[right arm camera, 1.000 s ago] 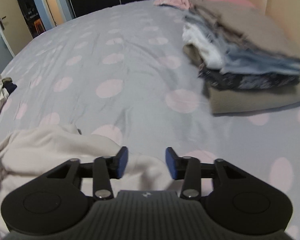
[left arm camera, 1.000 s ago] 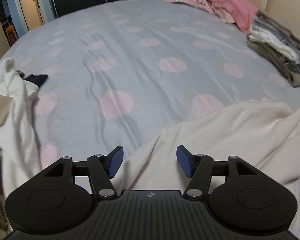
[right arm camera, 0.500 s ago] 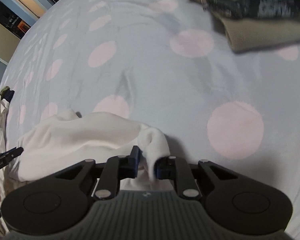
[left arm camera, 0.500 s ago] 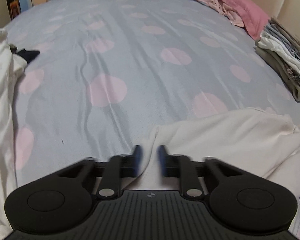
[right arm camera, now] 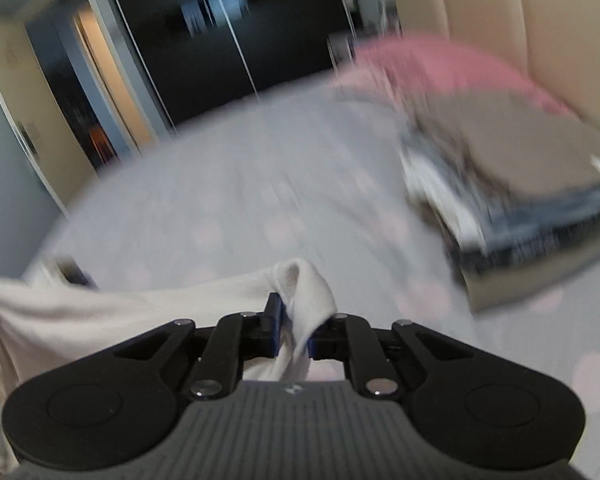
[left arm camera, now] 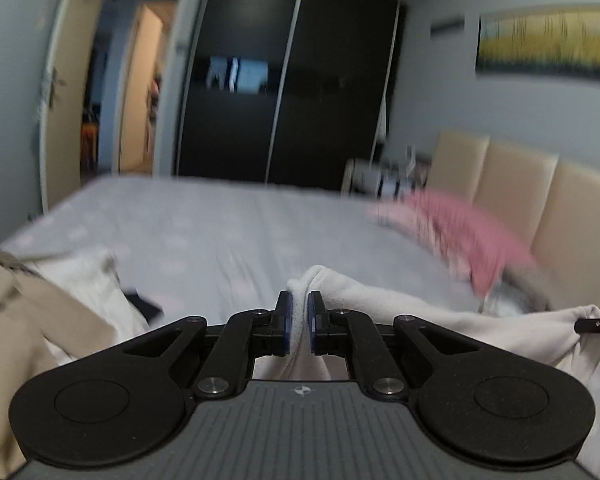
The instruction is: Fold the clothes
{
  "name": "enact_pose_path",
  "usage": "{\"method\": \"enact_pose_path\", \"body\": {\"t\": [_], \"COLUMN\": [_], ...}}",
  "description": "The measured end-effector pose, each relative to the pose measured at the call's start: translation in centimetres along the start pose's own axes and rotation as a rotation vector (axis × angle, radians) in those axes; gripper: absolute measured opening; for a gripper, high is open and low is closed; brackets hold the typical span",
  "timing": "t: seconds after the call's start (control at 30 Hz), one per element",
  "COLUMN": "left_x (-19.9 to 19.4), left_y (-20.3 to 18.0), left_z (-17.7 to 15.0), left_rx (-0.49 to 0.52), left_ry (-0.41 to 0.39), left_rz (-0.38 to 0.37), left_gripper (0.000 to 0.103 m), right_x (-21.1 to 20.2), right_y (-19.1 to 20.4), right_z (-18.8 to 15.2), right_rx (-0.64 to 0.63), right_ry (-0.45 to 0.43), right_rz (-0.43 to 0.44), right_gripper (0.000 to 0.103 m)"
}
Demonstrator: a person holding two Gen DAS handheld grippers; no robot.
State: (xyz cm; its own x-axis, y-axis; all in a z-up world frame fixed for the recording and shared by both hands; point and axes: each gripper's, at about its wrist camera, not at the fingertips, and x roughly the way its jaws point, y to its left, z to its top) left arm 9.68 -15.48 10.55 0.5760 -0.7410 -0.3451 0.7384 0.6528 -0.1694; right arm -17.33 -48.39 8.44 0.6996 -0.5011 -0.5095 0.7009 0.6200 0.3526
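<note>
Garment: cream knit top, lifted above grey dotted bed.
Left gripper: pinching its edge.
Right gripper: pinching another edge.
Advice: keep both pinches firm, spread hem taut, lay flat.

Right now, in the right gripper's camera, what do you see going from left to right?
Doorway → dark wardrobe → white garment pinched in the right gripper → folded pile.
</note>
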Motion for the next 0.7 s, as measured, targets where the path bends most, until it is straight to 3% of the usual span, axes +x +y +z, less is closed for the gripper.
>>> {"method": "enact_pose_path", "body": {"t": [0.1, 0.17, 0.27, 0.4, 0.47, 0.7], "left_x": [-3.0, -4.2, -4.1, -2.7, -2.4, -1.5], "left_y": [0.8, 1.1, 1.8, 2.8, 2.7, 2.1], "left_z": [0.6, 0.4, -2.1, -7.7, -10.2, -16.8], "left_rx": [0.000, 0.020, 0.072, 0.139, 0.185, 0.276], "left_ry": [-0.018, 0.006, 0.140, 0.395, 0.485, 0.746], "left_rz": [0.002, 0.026, 0.069, 0.083, 0.068, 0.017], "left_gripper": [0.006, 0.006, 0.006, 0.006, 0.006, 0.006], "right_x": [-3.1, -3.7, -2.2, 1.3, 2.8, 4.8], "right_y": [2.0, 2.9, 3.7, 3.7, 3.6, 1.8], "right_z": [1.4, 1.7, 0.4, -4.2, -6.8, -13.8], "right_rx": [-0.048, -0.071, -0.116, -0.188, -0.230, -0.340], "right_ry": [-0.168, -0.164, -0.015, 0.244, 0.367, 0.629], "right_rz": [0.031, 0.090, 0.132, 0.101, 0.080, 0.056], "right_gripper": [0.013, 0.014, 0.014, 0.014, 0.014, 0.014]}}
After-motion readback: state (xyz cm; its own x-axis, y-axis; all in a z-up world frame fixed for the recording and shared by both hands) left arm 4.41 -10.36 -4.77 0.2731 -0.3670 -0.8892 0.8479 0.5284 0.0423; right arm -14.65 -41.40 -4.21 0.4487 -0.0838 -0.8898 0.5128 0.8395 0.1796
